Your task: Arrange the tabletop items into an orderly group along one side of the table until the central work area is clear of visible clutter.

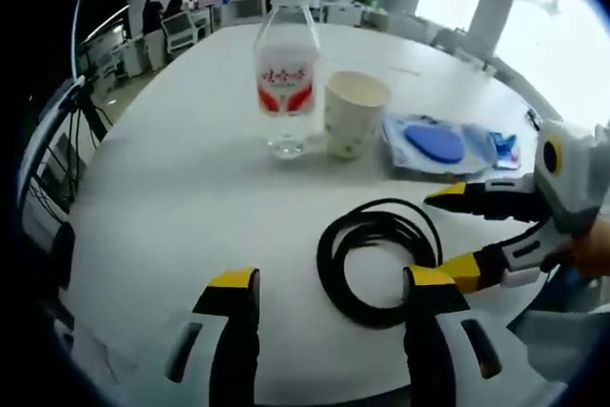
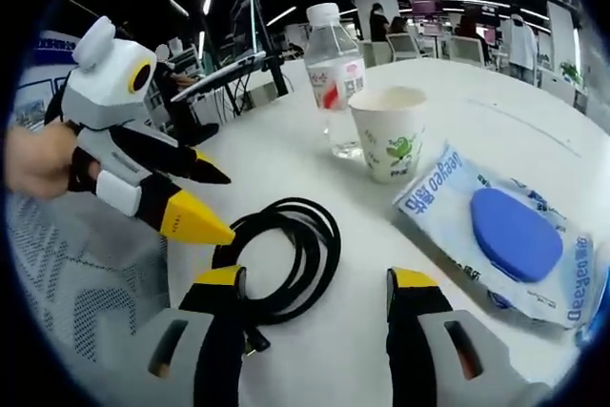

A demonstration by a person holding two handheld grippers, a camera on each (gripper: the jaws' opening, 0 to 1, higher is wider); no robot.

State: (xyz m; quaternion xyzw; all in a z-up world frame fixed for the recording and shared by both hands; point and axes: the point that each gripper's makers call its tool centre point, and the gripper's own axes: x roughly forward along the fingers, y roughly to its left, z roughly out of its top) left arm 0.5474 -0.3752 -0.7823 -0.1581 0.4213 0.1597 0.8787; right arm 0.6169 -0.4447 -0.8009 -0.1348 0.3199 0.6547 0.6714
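On the white table (image 1: 172, 197), a clear water bottle (image 1: 286, 64) carries a red-and-white label; its script is unreadable. Beside it stands a paper cup (image 1: 353, 111) with green print. A plastic packet (image 2: 505, 231) marked "Deeyeo" holds a blue oval pad. A coiled black cable (image 1: 376, 259) lies nearest the table edge. Office desks and ceiling light strips fill the background. Left gripper (image 1: 329, 283) and right gripper (image 2: 315, 283): both released, jaws apart, holding nothing.

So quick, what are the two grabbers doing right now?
Left gripper: jaws open, holding nothing, over the black cable.
Right gripper: jaws open, holding nothing, over the same cable.
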